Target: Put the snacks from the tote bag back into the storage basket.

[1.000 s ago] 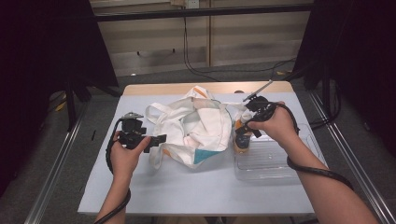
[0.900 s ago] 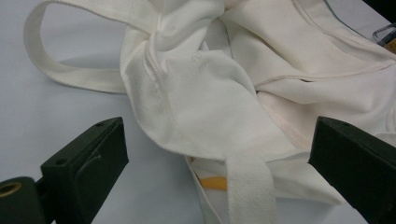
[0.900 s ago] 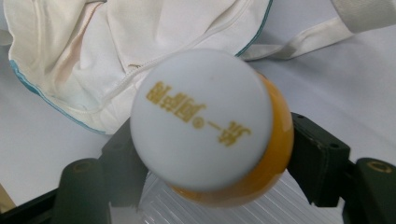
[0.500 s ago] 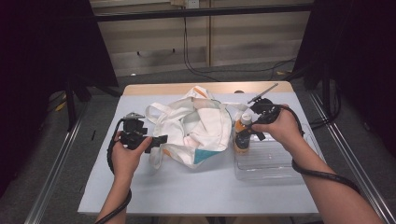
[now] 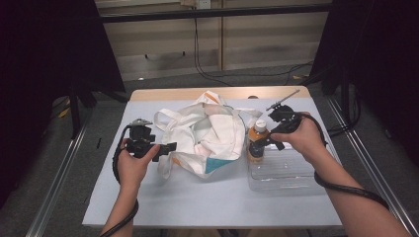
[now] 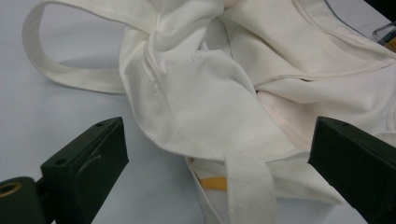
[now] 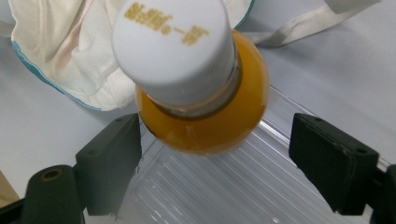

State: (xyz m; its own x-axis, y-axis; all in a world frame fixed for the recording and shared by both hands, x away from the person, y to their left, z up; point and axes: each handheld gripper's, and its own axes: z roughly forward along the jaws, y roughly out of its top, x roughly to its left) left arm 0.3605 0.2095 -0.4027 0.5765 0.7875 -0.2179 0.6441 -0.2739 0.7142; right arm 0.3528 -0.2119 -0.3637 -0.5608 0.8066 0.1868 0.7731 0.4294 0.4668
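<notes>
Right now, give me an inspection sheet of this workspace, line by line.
Surface: table, pale cover, wooden far edge.
Job's things: orange bottle, white cap, upright in clear tray; white tote bag crumpled mid-table.
Clutter: nothing seen.
Grippers: right gripper open, jaws either side of the bottle, gaps visible; left gripper open at the bag's edge.
Cables: black cable along the right forearm.
Surroundings: dark curtains, floor wires.

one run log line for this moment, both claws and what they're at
left claw: open, at cloth bag | right claw: open, astride orange bottle | bottle: upright in clear tray
</notes>
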